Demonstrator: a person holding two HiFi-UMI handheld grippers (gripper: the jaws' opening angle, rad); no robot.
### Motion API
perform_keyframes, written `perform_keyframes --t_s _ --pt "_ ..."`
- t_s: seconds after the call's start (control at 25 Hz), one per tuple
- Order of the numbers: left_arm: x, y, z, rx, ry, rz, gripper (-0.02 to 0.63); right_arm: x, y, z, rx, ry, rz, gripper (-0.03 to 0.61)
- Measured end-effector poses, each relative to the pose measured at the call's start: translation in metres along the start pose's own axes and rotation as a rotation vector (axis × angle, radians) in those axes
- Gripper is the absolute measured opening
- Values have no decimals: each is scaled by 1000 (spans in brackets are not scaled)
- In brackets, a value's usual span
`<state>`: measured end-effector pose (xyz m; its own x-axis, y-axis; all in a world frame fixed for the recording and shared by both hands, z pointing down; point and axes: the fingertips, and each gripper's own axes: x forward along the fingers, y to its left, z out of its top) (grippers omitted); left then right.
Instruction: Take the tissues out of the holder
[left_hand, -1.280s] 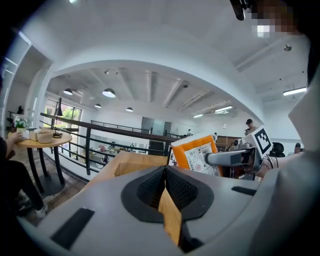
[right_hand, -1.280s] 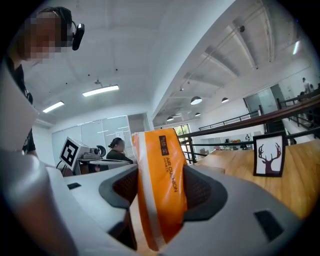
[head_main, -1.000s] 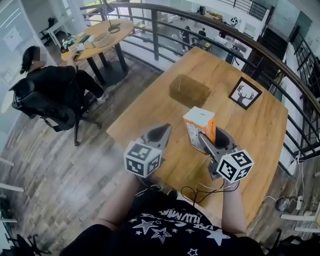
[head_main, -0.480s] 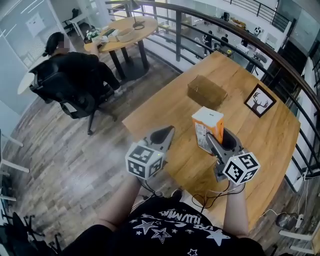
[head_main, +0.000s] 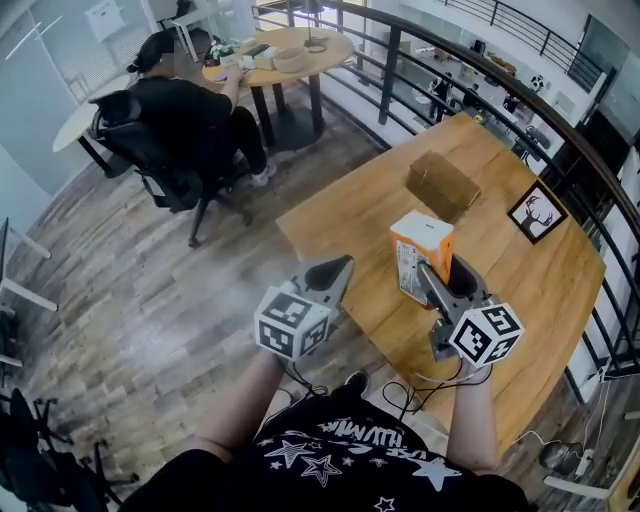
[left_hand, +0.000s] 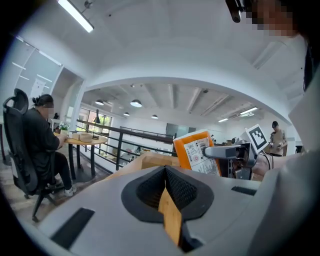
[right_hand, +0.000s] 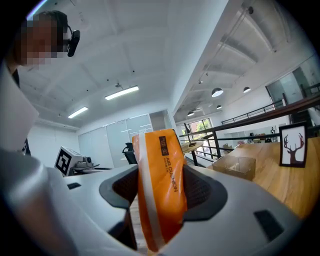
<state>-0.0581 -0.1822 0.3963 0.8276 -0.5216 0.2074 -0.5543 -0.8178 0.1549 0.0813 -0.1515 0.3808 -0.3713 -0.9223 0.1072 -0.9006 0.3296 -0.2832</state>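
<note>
An orange and white tissue pack (head_main: 422, 255) stands upright between the jaws of my right gripper (head_main: 440, 270), which is shut on it above the near part of the wooden table (head_main: 520, 290). In the right gripper view the pack (right_hand: 160, 185) fills the gap between the pads. The boxy holder (head_main: 442, 185) sits farther back on the table, apart from the pack, and shows as a clear box (right_hand: 239, 167) to the right. My left gripper (head_main: 335, 270) hovers left of the pack off the table's edge, shut with nothing in it (left_hand: 167, 200). In its view I see the pack (left_hand: 196, 152).
A framed deer picture (head_main: 532, 215) lies at the table's far right. A dark curved railing (head_main: 470, 75) runs behind the table. A person sits in an office chair (head_main: 170, 150) at a round table (head_main: 290, 50) to the far left. A cable (head_main: 400, 385) hangs by the near edge.
The view has swung left, so the table and holder sit farther right. Both grippers travelled along; the pack stays gripped and now stands left of the holder's line.
</note>
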Motion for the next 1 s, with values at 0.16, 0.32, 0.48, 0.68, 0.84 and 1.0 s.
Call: perform_keyframes --t_s 0.16,0.32,0.48,0.68,0.84,1.0 --pt "-12 -9 6 2 -9 13 14 -7 10 2 5 5 13 258" --pt "-44 -17 -4 3 -17 23 14 -23 35 -10 12 1 11 258" --pt "-73 -27 -15 -5 -20 37 12 -40 50 -21 24 -6 -9 258" --pt "-111 -47 -29 -15 -12 36 14 -69 78 -33 37 -5 -20 258" --pt "-138 -62 -36 -5 -11 29 14 -90 97 -40 60 -17 -23 258" --pt "-166 -80 -47 8 -17 19 14 -118 119 -55 57 -20 -30 258"
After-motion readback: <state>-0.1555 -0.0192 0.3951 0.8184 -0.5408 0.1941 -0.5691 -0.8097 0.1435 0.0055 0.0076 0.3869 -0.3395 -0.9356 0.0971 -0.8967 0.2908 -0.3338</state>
